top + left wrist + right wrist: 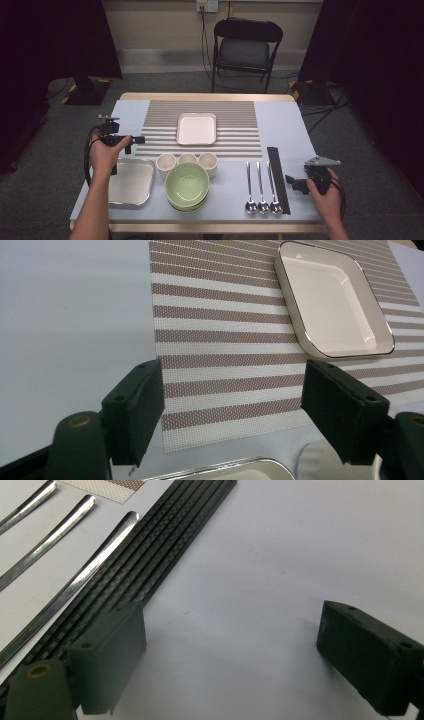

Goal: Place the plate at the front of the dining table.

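My left gripper [136,141] hovers at the left edge of the striped placemat [160,125], open, with nothing between its jaws [232,407]. Ahead of it on the mat lies a white square dish [197,128] [332,300]. Just below this gripper sits a metal tray [131,181], whose rim [235,471] shows at the bottom of the left gripper view. My right gripper [296,183] is open and empty over the bare blue table [235,645], just right of the black chopsticks [278,177] [150,565]. Three steel spoons [260,192] [70,585] lie left of the chopsticks.
A stack of green bowls [187,186] stands at the front centre with three small white cups [187,160] behind it. Beyond the table's far edge stands a black folding chair [245,47]. Dark curtains hang on both sides.
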The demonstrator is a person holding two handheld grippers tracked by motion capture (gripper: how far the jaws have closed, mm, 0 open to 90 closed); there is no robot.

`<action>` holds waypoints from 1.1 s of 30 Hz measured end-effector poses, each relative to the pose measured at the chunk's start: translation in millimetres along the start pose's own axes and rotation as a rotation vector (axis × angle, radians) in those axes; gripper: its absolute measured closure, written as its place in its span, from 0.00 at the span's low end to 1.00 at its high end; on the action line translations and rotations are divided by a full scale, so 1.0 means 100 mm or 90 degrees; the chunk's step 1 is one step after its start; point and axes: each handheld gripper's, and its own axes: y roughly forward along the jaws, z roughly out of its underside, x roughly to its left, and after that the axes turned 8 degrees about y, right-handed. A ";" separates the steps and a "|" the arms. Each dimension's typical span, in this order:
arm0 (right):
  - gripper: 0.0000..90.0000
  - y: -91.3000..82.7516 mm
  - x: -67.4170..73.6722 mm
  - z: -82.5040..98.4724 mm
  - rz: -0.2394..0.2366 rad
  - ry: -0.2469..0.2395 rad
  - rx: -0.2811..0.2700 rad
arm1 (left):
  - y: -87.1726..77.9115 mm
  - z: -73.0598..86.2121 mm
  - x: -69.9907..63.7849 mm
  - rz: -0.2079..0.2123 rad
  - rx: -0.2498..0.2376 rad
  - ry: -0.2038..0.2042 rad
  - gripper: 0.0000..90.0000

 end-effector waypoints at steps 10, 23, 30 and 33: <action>0.12 0.00 0.00 0.00 -0.001 0.000 0.001 | -0.06 0.04 0.02 -0.009 -0.003 0.006 0.27; 0.12 0.00 0.00 0.00 0.000 0.000 0.000 | -0.12 0.06 -0.01 -0.011 -0.001 0.018 0.26; 0.12 0.00 0.00 0.00 -0.001 0.000 0.001 | -0.13 0.11 0.00 -0.011 -0.004 0.017 0.27; 0.12 0.00 0.00 0.00 -0.001 0.000 0.001 | -0.14 0.13 0.01 -0.014 -0.002 0.019 0.27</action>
